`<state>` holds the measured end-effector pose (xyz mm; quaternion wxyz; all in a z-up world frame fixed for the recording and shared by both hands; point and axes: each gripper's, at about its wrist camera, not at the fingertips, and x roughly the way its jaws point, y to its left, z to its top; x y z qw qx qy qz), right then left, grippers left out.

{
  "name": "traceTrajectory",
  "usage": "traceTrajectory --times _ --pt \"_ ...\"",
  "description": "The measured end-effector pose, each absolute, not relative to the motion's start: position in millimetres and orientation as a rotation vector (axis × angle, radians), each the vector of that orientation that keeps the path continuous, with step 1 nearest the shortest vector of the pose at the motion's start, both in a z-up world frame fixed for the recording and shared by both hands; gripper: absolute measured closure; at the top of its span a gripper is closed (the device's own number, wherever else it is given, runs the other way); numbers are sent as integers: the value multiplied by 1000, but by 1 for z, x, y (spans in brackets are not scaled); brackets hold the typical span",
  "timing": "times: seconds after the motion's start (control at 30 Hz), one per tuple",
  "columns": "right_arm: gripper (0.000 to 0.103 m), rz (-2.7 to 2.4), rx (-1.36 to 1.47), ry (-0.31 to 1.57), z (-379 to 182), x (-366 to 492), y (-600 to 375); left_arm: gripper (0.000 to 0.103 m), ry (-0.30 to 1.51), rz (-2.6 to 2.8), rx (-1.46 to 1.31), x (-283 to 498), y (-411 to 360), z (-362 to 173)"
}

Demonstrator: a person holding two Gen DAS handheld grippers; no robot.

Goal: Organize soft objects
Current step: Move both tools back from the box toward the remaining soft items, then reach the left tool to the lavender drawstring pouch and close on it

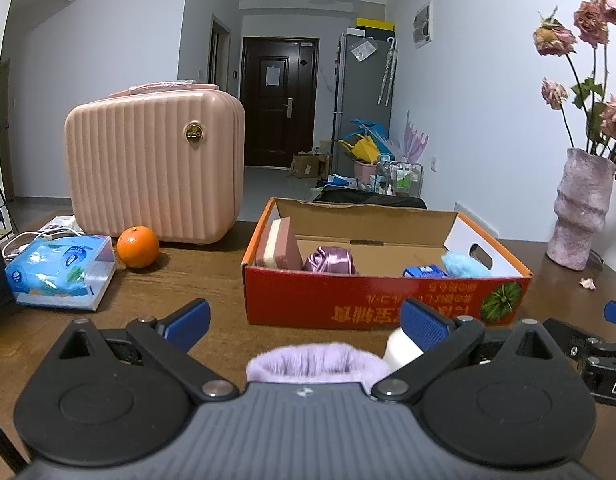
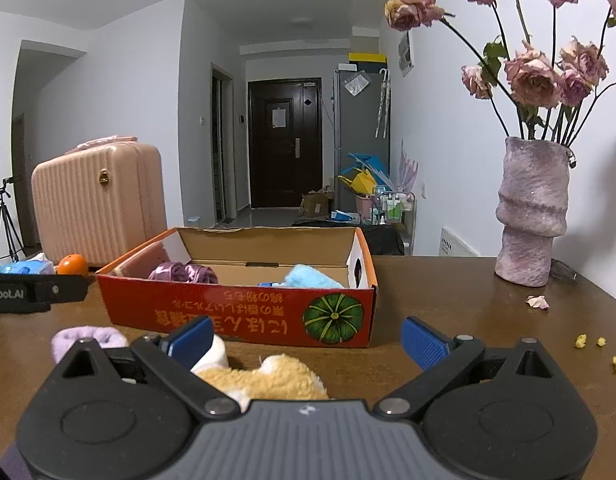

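A red cardboard box (image 1: 347, 300) (image 2: 244, 312) stands open on the brown table. Inside lie a pink-and-cream sponge (image 1: 280, 246), a purple satin scrunchie (image 1: 329, 260) (image 2: 184, 272), a small blue packet (image 1: 423, 271) and a light blue fluffy piece (image 1: 463, 264) (image 2: 311, 278). My left gripper (image 1: 304, 322) is open over a lilac fuzzy item (image 1: 315, 364) (image 2: 88, 338), which lies in front of the box. My right gripper (image 2: 306, 338) is open above a tan and white plush toy (image 2: 264, 378), whose white part (image 1: 401, 348) shows beside the left gripper's right finger.
A pink hard case (image 1: 156, 168) (image 2: 96, 204), an orange (image 1: 138, 246) (image 2: 72, 265) and a blue tissue pack (image 1: 60, 272) sit left of the box. A purple vase with dried roses (image 2: 531, 212) (image 1: 579, 212) stands at right, with petals and yellow crumbs (image 2: 595, 344) nearby.
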<state>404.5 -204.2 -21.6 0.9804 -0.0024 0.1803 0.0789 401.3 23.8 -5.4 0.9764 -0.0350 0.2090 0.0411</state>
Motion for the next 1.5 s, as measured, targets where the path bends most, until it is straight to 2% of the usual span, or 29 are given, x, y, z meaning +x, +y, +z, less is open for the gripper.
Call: traceTrajectory --times 0.97,1.5 --pt "0 194 -33 375 -31 294 -218 0 466 70 -13 288 -5 -28" --pt "0 178 -26 388 -32 291 -220 0 526 80 19 294 -14 -42"
